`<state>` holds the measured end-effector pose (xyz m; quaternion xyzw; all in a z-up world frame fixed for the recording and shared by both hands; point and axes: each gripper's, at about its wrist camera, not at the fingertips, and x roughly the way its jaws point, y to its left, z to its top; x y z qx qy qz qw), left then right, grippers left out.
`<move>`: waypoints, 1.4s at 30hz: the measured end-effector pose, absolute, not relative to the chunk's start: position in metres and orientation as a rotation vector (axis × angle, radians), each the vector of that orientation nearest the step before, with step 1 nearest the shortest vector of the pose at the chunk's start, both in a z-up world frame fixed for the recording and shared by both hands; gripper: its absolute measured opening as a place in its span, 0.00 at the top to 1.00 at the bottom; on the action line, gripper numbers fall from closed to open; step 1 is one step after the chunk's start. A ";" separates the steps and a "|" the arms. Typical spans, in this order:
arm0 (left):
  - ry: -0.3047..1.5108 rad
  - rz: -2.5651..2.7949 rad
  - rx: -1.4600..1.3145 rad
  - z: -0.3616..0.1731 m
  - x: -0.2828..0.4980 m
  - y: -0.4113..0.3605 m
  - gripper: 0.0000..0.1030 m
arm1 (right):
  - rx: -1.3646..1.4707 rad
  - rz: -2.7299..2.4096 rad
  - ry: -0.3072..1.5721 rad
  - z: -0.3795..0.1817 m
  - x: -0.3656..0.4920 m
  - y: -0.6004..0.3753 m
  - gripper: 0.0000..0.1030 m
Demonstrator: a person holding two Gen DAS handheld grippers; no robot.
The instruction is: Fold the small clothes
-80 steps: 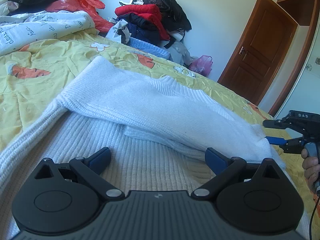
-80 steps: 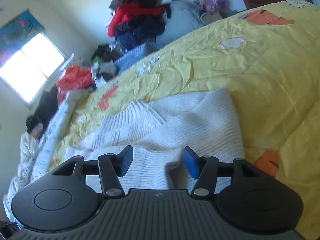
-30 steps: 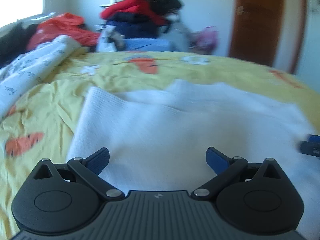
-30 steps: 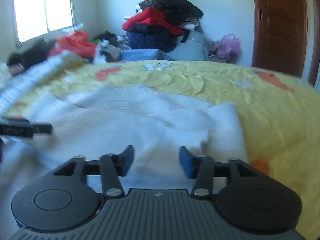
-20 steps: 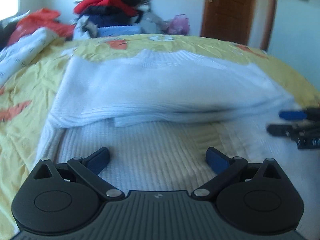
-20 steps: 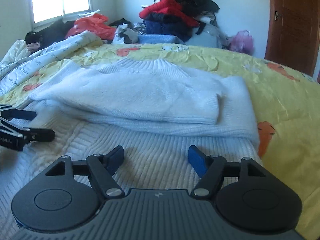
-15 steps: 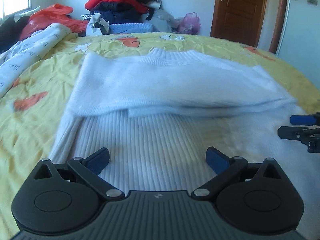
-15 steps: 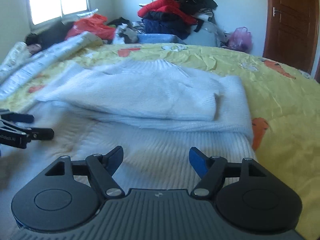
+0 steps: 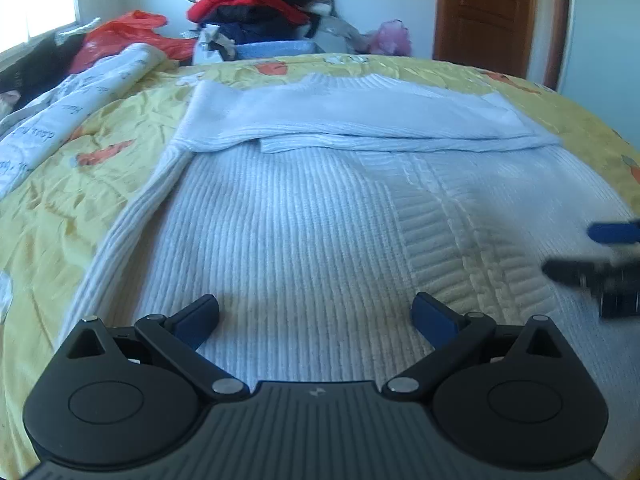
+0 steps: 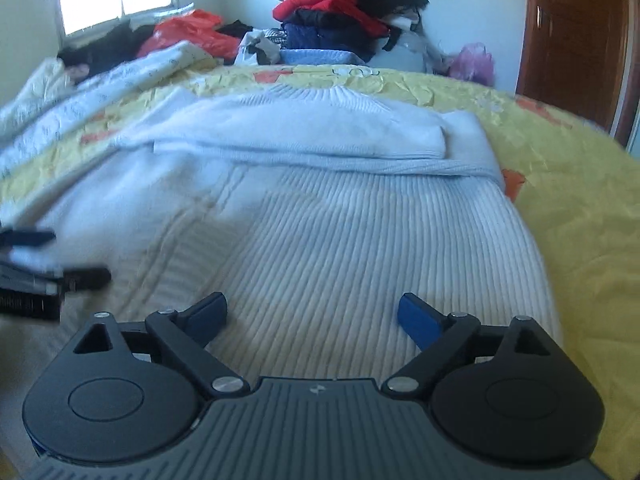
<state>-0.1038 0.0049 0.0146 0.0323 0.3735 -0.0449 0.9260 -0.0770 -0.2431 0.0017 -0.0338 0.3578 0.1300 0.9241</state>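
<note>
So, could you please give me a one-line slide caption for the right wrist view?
Open right hand-held gripper above a white ribbed knit sweater, sleeves folded across, on a yellow printed bedsheet.

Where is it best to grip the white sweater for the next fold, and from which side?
Probably the near hem of the white sweater, one corner per gripper, from the near edge. Its sleeves already lie folded across the far part, and left gripper and right gripper stand open above it.

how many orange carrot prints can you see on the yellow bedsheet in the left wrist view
4, possibly more hidden. One left of the white sweater at, one beyond the collar, one at the far right edge, one near the door. The sweater and rolled quilt may cover others.
</note>
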 end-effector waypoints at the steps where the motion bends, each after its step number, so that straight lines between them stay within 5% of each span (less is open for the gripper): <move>1: 0.767 -0.083 0.061 0.015 -0.104 0.004 0.00 | -0.084 0.254 0.727 0.001 -0.083 -0.241 0.07; 42: 0.761 -0.065 0.072 0.016 -0.177 0.005 0.00 | -0.079 0.186 0.734 -0.001 -0.161 -0.238 0.00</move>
